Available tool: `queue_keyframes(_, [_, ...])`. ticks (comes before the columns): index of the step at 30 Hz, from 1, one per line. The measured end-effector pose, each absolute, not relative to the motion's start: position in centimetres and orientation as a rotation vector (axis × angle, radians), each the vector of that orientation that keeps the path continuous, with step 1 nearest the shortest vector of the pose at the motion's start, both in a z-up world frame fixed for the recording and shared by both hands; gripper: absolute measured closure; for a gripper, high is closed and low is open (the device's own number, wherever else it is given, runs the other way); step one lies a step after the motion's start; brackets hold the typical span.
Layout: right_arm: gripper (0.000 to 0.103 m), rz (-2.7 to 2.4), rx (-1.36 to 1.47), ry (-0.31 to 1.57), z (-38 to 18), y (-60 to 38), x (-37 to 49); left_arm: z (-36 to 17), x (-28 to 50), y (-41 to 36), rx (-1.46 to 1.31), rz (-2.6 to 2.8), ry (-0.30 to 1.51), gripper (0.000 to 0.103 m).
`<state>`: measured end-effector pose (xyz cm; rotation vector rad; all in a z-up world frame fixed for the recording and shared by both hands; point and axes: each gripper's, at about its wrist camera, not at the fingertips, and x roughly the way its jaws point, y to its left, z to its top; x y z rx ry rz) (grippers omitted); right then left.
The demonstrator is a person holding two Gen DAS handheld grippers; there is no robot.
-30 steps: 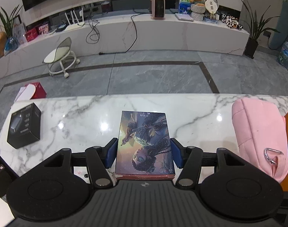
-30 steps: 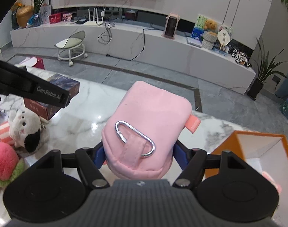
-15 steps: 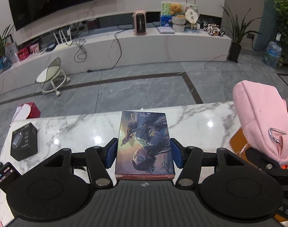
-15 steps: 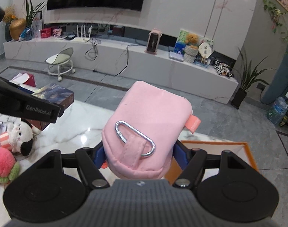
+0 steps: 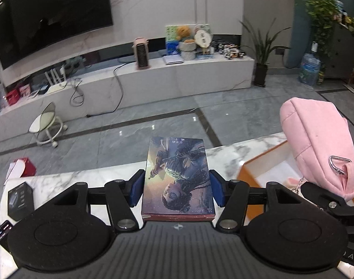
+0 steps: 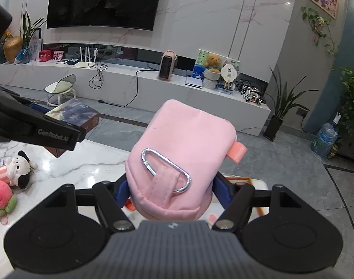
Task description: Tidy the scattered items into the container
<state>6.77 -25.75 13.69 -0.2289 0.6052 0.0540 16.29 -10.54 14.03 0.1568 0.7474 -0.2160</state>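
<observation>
L gripper is clamping an illustrated book box by its long side edges, carrying it flat above the marble table. Looks rigid w/ a glossy, prob. slippery cover, so the side grip near the back end is working but it may tip fwd.

R gripper is squeezing a pink pouch w/ carabiner at its base, hanging over the orange container. Soft, light, squashy; it's deforming under the pads, hardly fragile.
</observation>
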Motion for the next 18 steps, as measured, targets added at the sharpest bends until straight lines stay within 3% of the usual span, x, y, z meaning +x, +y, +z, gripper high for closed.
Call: queue_keyframes(18, [0.030,-0.055,-0.192,0.600,14.7,-34.5,5.2,13.2,15.2,-21.0,0.240,-0.336,0.738,0.035])
